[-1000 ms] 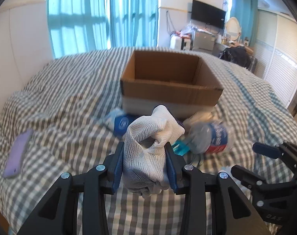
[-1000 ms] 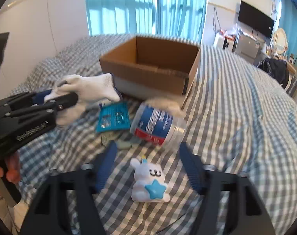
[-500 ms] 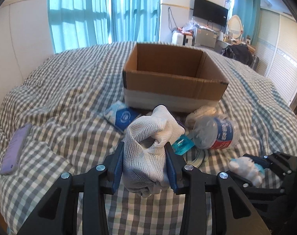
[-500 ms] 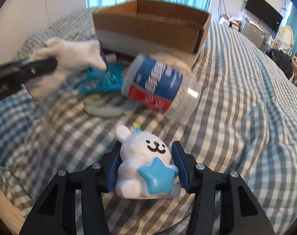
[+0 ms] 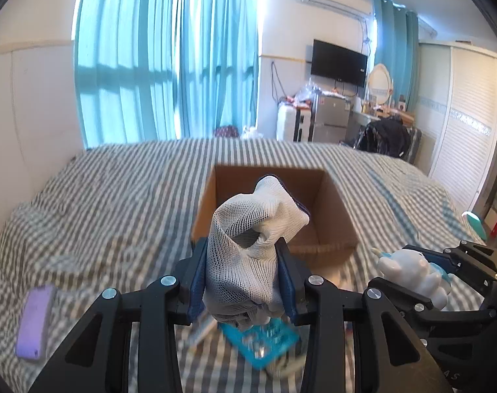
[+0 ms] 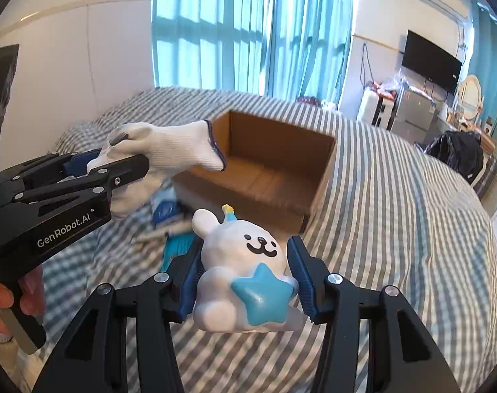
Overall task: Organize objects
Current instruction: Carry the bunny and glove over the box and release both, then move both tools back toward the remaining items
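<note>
Grippers loaded, both raised short of cardboard box (image 5: 327, 216).
Left gripper (image 5: 243, 276) clamps white glove (image 5: 248, 245); right gripper (image 6: 245, 278) clamps bear figurine (image 6: 241, 262). Box interior apparently empty, partly hidden.

Blurred teal packet (image 5: 259, 344) under glove (image 5: 248, 255)

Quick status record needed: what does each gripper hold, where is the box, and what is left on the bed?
left gripper: shut on white knit glove
right gripper: shut on white bear figurine with blue star
brown cardboard box: open, on striped bed cover, ahead of both grippers
on bed: teal packet, purple phone
</note>
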`<state>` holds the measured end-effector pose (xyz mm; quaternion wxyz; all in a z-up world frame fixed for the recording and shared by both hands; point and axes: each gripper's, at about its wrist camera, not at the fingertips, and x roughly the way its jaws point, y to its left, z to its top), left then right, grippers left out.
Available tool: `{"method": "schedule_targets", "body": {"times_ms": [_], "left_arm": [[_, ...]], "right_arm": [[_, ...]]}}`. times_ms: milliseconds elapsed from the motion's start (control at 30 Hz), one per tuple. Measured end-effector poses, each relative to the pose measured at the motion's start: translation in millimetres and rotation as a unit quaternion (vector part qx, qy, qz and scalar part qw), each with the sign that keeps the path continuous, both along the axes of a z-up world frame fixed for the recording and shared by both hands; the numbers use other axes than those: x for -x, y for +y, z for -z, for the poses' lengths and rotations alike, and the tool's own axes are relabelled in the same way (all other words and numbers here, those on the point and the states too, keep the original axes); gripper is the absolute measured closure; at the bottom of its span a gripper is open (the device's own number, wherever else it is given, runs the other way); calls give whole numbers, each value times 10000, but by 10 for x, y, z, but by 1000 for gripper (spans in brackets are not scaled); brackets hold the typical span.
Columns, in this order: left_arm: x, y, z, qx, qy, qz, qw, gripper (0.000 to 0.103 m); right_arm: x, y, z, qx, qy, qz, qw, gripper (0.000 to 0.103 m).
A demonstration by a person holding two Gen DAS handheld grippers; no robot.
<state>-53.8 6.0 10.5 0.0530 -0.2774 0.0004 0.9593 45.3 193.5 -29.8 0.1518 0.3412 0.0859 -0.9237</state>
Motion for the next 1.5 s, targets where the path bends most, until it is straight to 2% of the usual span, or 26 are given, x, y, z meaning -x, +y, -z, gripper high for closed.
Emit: {"method": "schedule_targets", "body": {"times_ms": [233, 467, 633, 767, 1000, 1067, 1100, 1167, 1200, 1300, 1367, 1500], "left_arm": [[559, -30, -141, -86, 150, -77, 9998, 64], [1117, 16, -42, 34, 142, -84, 9999, 64], [1452, 82, 135, 150, 25, 1, 9999, 64], [1593, 181, 333, 289, -112, 135, 9994, 64], [1638, 242, 563, 374, -386, 191, 9984, 62], [1613, 230, 572, 380, -403, 203, 9983, 57], [1581, 233, 565, 382, -411, 214, 9982, 56], [1522, 221, 532, 404, -393, 237, 9981, 41], [1471, 225, 509, 441, -342, 217, 9982, 38], [1322, 211, 393, 493, -165, 168, 9985, 27], [1233, 206, 309, 505, -84, 148, 9986, 16], [992, 198, 104, 579, 156, 54, 9982, 7]], "right_arm": [[593, -69, -265, 150, 250, 8, 9996, 53], [1279, -101, -309, 236, 371, 43, 9990, 53], [1695, -60, -189, 307, 299, 128, 9990, 53], [1931, 34, 23, 420, 74, 211, 9989, 53], [2015, 170, 275, 701, -268, 204, 9970, 52], [1989, 186, 271, 725, -250, 221, 9968, 50], [1967, 192, 249, 722, -229, 228, 9969, 45], [1911, 205, 187, 755, -133, 259, 9967, 36], [1885, 199, 146, 776, -98, 274, 9966, 32], [1769, 226, 26, 779, -11, 319, 9965, 31], [1672, 232, -80, 743, 74, 343, 9966, 28], [1450, 229, -293, 626, 235, 343, 9972, 18]]}}
